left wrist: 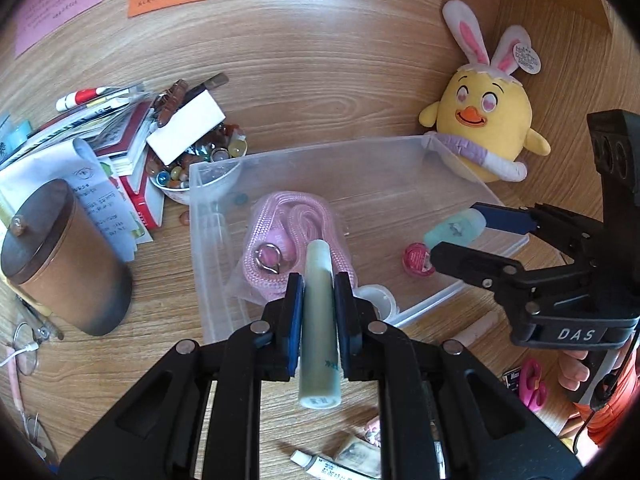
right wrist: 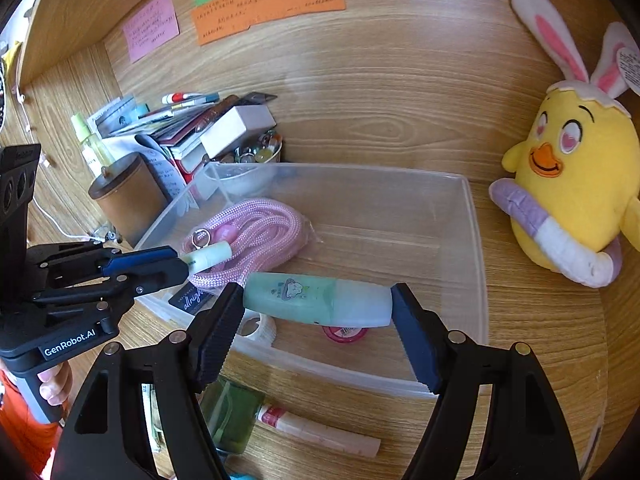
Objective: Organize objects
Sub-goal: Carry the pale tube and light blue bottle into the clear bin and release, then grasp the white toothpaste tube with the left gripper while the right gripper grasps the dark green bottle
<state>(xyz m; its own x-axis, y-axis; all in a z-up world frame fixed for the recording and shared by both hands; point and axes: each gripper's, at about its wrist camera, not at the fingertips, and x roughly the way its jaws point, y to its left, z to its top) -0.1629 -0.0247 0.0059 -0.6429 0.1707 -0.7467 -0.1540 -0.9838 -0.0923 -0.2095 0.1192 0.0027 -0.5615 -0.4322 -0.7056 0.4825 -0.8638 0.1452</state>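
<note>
A clear plastic bin [left wrist: 224, 248] [right wrist: 476, 240] sits on the wooden desk and holds a bagged pink rope [left wrist: 288, 220] [right wrist: 256, 224]. My left gripper [left wrist: 318, 292] [right wrist: 182, 262] is shut on a pale green tube [left wrist: 318, 320] [right wrist: 210, 256], held over the bin's near edge above the rope. My right gripper [right wrist: 318, 304] [left wrist: 460, 236] is shut on a mint green bottle [right wrist: 316, 298] [left wrist: 454, 228], held crosswise over the bin's right part. A pink round tin [left wrist: 418, 260] [right wrist: 346, 334] lies under the bottle.
A yellow chick plush [left wrist: 484, 120] [right wrist: 576, 184] stands right of the bin. A brown lidded canister [left wrist: 68, 260] [right wrist: 128, 196], a pile of books [left wrist: 120, 140] and a bowl of beads [left wrist: 192, 164] stand at the left. Tubes [right wrist: 316, 428], tape roll [left wrist: 378, 298] and pink scissors [left wrist: 532, 384] lie near the front.
</note>
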